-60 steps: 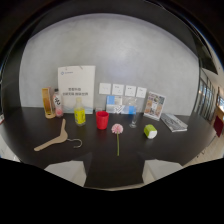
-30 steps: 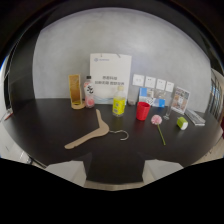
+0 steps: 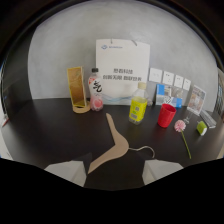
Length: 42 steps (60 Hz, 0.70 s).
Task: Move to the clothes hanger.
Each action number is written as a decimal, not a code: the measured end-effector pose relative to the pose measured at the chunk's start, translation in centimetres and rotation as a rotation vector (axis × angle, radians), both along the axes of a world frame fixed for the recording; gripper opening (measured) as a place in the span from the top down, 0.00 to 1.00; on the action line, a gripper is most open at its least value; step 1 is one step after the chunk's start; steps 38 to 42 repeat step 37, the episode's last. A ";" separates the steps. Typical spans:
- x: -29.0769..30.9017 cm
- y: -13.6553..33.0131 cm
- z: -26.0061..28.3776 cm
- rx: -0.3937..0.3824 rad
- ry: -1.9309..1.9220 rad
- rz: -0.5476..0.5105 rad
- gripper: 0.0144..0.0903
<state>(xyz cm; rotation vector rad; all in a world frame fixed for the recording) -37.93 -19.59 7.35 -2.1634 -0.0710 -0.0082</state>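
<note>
Wooden clothes hanger (image 3: 114,148) flat on the dark bench (image 3: 45,125), metal hook toward the pink flower (image 3: 180,126), just ahead of the tongs. Larger and nearer the middle of the view than half a second ago, with everything behind it shifted likewise. Beyond the hanger: yellow bottle (image 3: 138,105), red cup (image 3: 166,115), then a pink-capped bottle (image 3: 96,92) beside an amber upright container (image 3: 77,90). Behind those, a white sign (image 3: 122,70) with blue lettering against the grey wall, small cards (image 3: 169,78) to its side. Tongs lost in the black lower part of the view; whether open or closed, cannot tell. Hanger's near arm tip meeting that dark zone, hard to make out.
</note>
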 end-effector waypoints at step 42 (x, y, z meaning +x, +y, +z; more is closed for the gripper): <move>0.3 4.3 -2.5 -0.057 -0.010 -0.014 0.07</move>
